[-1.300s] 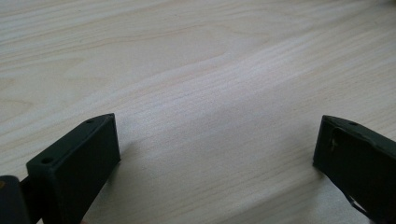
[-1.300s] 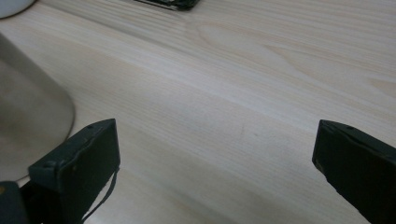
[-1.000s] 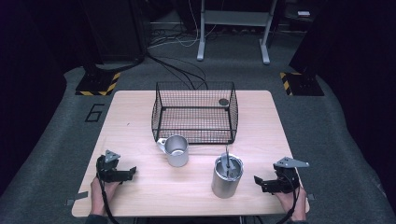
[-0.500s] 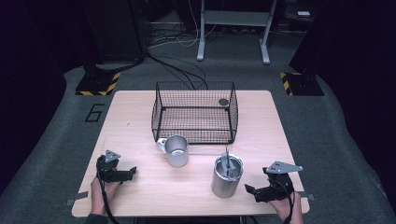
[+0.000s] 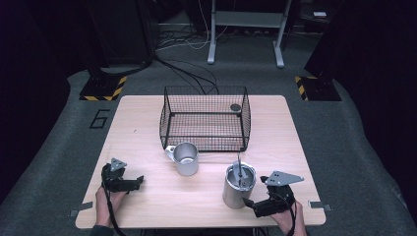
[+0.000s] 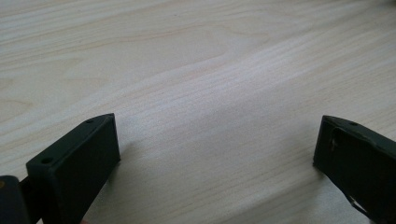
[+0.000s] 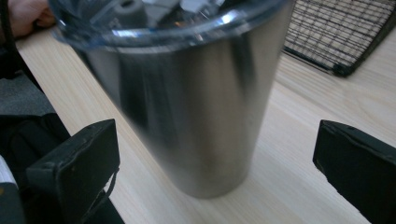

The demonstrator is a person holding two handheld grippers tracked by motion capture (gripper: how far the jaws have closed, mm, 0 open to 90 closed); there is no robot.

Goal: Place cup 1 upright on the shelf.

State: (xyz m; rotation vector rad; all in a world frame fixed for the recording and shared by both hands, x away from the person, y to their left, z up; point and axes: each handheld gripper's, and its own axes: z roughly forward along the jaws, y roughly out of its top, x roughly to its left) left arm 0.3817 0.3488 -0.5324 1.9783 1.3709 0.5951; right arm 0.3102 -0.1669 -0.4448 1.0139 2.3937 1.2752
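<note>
Clearly the right gripper [image 5: 249, 203] is aimed at the steel tumbler [image 5: 239, 186], which stands upright on the wooden table [image 5: 142, 128] directly ahead of its jaws and just short of them. In the right gripper view the tumbler's wall [image 7: 196, 107] is seen between the two spread jaws, neither of which is touching it yet. A clear lid and a thin straw or stirrer rising from it can be made out on top (what lies inside cannot be told).

The tumbler is judged rigid and fairly heavy for its kind, with a smooth, slippery polished wall that tapers toward the base. A hold is best taken around the mid-body, squarely across the widest reach of the jaws; a grip low on the taper may let it slide, and the lid should not be trusted to bear weight.

The left gripper [image 5: 136, 181] rests well away to the far side, its jaws likewise spread over bare wood [image 6: 215, 93], nothing between them. A metal mug [image 5: 185, 158] and a wire basket [image 5: 205, 118] stand beyond both grippers.

Compared with a second ago, the right gripper has been brought inward and lower toward the tumbler; the left has not shifted.
</note>
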